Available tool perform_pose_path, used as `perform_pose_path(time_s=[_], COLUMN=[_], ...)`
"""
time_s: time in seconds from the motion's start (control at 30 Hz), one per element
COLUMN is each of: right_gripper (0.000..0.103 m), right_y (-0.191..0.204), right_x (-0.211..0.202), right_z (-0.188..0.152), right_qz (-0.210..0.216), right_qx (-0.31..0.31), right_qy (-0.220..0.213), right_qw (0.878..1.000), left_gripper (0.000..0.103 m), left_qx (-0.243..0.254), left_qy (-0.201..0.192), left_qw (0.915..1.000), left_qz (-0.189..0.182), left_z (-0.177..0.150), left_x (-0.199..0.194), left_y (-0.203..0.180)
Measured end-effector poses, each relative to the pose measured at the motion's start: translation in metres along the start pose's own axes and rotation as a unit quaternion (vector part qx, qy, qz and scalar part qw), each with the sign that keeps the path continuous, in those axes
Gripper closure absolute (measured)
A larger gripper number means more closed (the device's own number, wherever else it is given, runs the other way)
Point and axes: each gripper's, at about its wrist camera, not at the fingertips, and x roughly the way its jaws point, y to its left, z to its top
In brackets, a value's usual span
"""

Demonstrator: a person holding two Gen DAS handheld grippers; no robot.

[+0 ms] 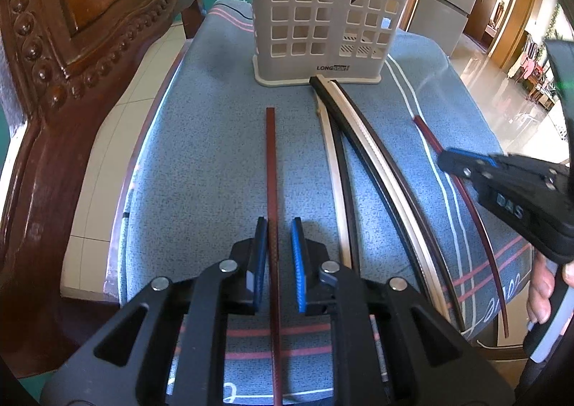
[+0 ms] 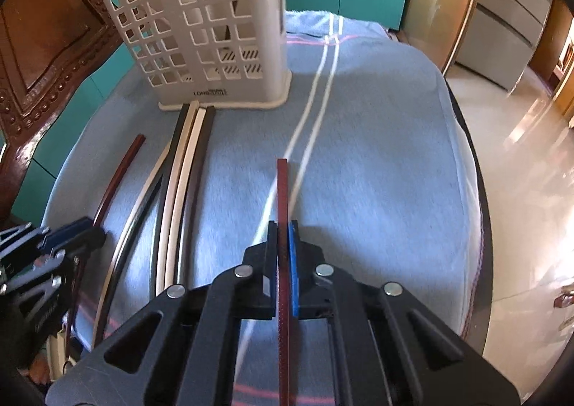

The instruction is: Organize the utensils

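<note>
Both grippers down on the chopsticks!
Right gripper (image 2: pixel 283 226) clamped on a dark red square-section chopstick (image 2: pixel 282 190); left gripper (image 1: pixel 280 226) apart, straddling its twin (image 1: pixel 271 162); lift level, then tip into the grey perforated plastic holder (image 2: pixel 215 29) ahead.

The holder's (image 1: pixel 323 11) top runs off frame; the red chopstick's (image 2: pixel 282 262) near end is hidden behind the jaws.

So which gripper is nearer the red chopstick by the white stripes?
Right. The right gripper is shut on that red chopstick; the left gripper sits beyond the black-and-cream bundle, straddling a second chopstick.
</note>
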Motion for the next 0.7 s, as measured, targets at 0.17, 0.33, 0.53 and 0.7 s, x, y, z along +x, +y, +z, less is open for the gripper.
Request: perform_pose_path(time_s=[0.17,0.33,0.53,0.7], right_gripper=[0.095,0.091,0.081,0.065], right_y=[-0.011,-0.012,-0.004,0.002], right_x=[-0.004,0.000,0.000,0.006], right_z=[-0.006,-0.001,0.001,0.008], right_qz=[0.010,0.003,-0.005,-0.038], right_qx=[0.010,0.012,0.003,-0.012], right_qy=[-0.006,-0.011,-0.016,-0.019], right_qw=[1.000,1.000,1.000,0.999], left_gripper=[0.085,0.077,0.071,0.059], left_qx=[0.001,-0.003,-0.001,0.005], left_qy=[0.001,0.007,0.019,0.038], left_qw=[1.0000,0.9999,0.9996,0.9991], left_qz=[-0.002,-0.015,-0.022,-0.016], left_z=[0.003,0.013,0.029,0.043], left_x=[0.001,0.005,0.015,0.021], left_y=[0.001,0.006,0.006,-0.002])
